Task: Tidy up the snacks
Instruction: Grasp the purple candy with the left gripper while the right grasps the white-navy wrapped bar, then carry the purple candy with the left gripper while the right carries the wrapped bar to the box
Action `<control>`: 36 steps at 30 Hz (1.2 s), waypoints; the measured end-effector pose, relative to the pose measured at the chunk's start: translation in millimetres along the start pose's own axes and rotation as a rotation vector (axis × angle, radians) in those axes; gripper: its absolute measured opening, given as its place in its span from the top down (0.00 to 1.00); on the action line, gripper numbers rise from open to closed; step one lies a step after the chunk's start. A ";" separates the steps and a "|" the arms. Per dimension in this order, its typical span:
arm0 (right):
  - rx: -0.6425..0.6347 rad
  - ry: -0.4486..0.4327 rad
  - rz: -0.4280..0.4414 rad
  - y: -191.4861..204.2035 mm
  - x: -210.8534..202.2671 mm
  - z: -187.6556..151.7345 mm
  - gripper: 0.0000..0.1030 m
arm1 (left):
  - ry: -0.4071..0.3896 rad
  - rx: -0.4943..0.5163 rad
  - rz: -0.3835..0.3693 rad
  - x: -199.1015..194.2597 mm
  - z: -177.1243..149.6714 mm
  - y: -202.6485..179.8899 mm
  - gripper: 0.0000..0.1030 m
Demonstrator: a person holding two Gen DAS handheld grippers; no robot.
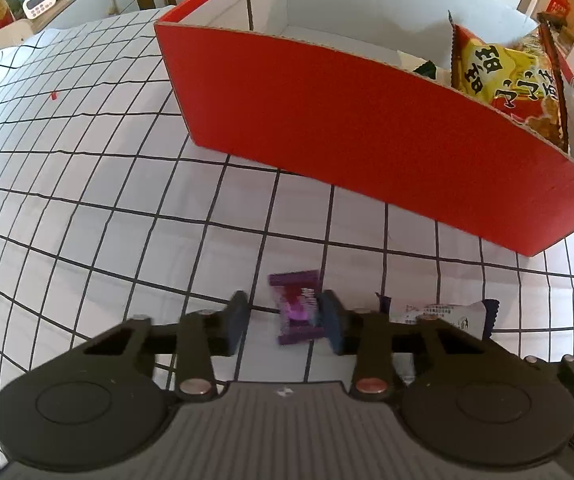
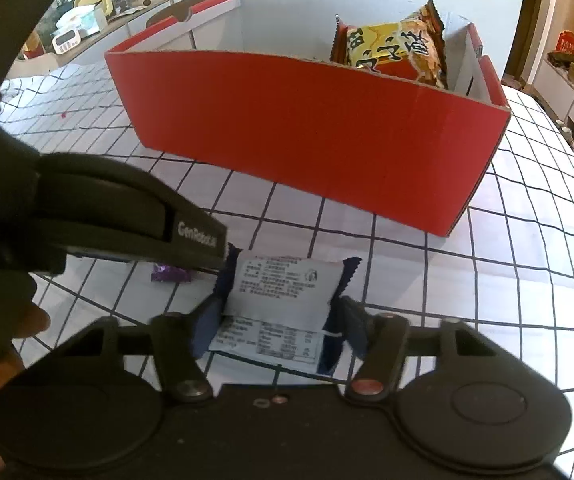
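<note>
Snacks could be dropped short of the red box (image 2: 311, 128): the purple candy (image 1: 297, 308) is only loosely bracketed by the half-open left gripper (image 1: 285, 318) jaws, and the white packet (image 2: 283, 296) is merely pinched at its ends by the right gripper (image 2: 277, 326) jaws.

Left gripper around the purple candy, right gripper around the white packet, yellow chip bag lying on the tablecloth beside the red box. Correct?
One error: the yellow chip bag is not on the tablecloth; it stands inside the red box, poking above the front wall, as the right wrist view shows. The rest holds: left gripper around the purple candy, right gripper around the white packet.
</note>
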State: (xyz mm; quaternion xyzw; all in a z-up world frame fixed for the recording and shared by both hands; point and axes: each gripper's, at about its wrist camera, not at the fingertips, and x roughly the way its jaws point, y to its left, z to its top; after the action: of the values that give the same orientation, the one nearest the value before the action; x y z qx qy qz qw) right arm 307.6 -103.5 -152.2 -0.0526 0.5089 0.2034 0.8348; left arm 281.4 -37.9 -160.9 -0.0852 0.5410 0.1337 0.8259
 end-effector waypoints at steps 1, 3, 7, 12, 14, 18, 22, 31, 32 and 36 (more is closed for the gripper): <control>0.007 0.001 0.004 -1.9 -0.7 0.2 0.45 | 0.001 0.005 -0.004 -0.2 0.3 0.5 0.72; 0.018 0.000 0.012 -5.6 -2.5 0.4 0.46 | 0.003 0.009 -0.012 -1.0 0.6 2.9 0.79; 0.044 -0.002 0.025 -10.0 -7.7 -0.9 0.50 | 0.014 -0.009 -0.041 -2.1 1.5 12.9 0.81; 0.060 -0.013 0.023 -12.5 -15.9 -3.3 0.54 | 0.020 -0.042 -0.050 -4.6 0.0 24.6 0.81; 0.065 -0.021 0.028 -15.1 -20.6 -5.4 0.58 | 0.015 -0.046 -0.059 -7.6 -1.4 28.4 0.81; 0.082 -0.033 0.042 -18.3 -23.8 -5.9 0.63 | 0.006 -0.049 -0.068 -15.2 -6.3 34.8 0.81; 0.077 -0.047 0.046 -18.4 -28.8 -6.4 0.72 | 0.002 -0.053 -0.075 -20.7 -11.0 39.8 0.81; 0.121 -0.067 0.100 -18.6 -39.6 -8.8 0.85 | -0.023 -0.038 -0.095 -37.4 -19.7 42.1 0.81; 0.126 -0.071 0.108 -18.7 -41.5 -9.2 0.86 | -0.026 -0.035 -0.096 -39.0 -20.3 42.0 0.81; 0.111 -0.087 0.124 -14.9 -50.4 -10.1 0.87 | -0.035 -0.029 -0.112 -46.5 -21.8 43.6 0.81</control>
State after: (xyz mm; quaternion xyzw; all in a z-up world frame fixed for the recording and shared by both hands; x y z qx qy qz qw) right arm 285.0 -134.5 -114.8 0.0343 0.4851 0.2283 0.8434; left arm 231.2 -8.7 -126.8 -0.1247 0.5187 0.0965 0.8403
